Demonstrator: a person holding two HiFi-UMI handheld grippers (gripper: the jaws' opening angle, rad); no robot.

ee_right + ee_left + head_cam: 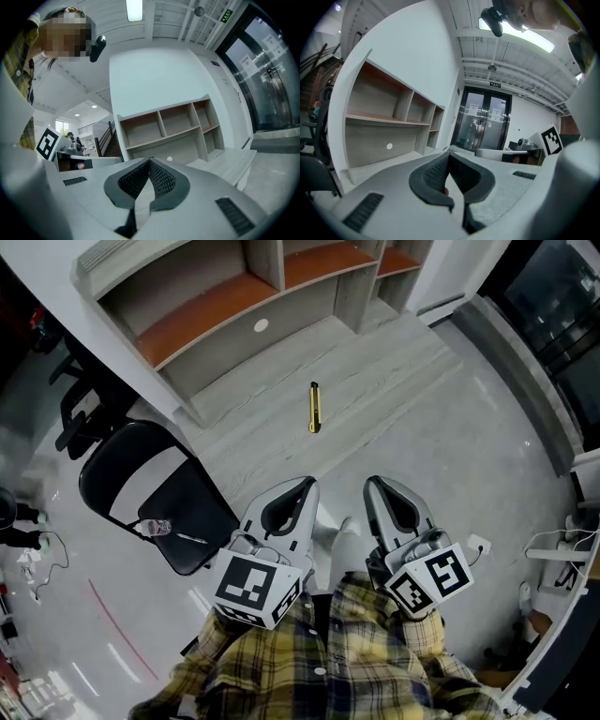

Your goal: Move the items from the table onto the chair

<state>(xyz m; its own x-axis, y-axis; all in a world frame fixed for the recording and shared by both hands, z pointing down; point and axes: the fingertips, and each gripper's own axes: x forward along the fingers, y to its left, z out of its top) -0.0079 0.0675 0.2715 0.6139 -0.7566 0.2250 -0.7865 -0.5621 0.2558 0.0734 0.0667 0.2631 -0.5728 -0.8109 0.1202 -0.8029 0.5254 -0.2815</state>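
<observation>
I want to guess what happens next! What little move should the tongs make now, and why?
Probably reach the right tongs forward toward the yellow cutter and open them. It alone lies on the table, and both tongs, the left tongs too, are shut and empty, short of it.

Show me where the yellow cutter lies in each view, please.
Head view: the cutter lies on the table, upper centre.
Left gripper view: not in it.
Right gripper view: not in it.
Shared landmark: the white dot on the back of the shelf; it shows left of centre in the left gripper view and near centre in the right.
</observation>
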